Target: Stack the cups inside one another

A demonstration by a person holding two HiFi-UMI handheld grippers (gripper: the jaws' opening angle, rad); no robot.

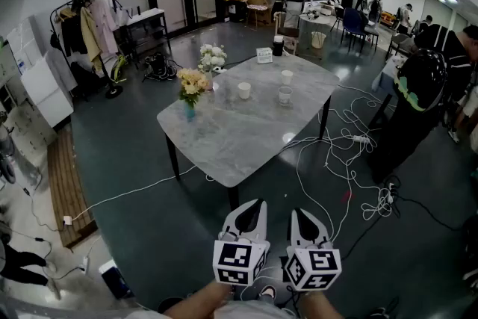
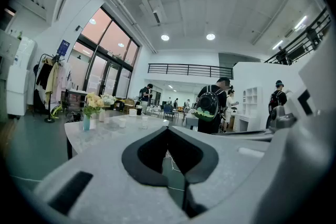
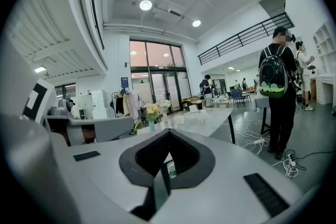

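Far ahead in the head view, a grey marble table (image 1: 239, 138) carries the cups: a white cup (image 1: 244, 90), a second white cup (image 1: 287, 77) and a clear cup (image 1: 285, 95) near its far right end. Both grippers hover low at the bottom edge, well short of the table. My left gripper (image 1: 256, 204) (image 2: 168, 128) has its jaws closed together with nothing between them. My right gripper (image 1: 298, 213) (image 3: 169, 131) is shut and empty as well. The left gripper view shows the cups as small shapes (image 2: 122, 121) on the table top (image 2: 105, 132).
A vase of yellow flowers (image 1: 192, 88) and white flowers (image 1: 212, 56) stand on the table's left side. White cables (image 1: 336, 160) trail over the floor to its right. A person in black with a backpack (image 1: 420, 97) stands at the right. A clothes rack (image 1: 82, 30) stands at the left.
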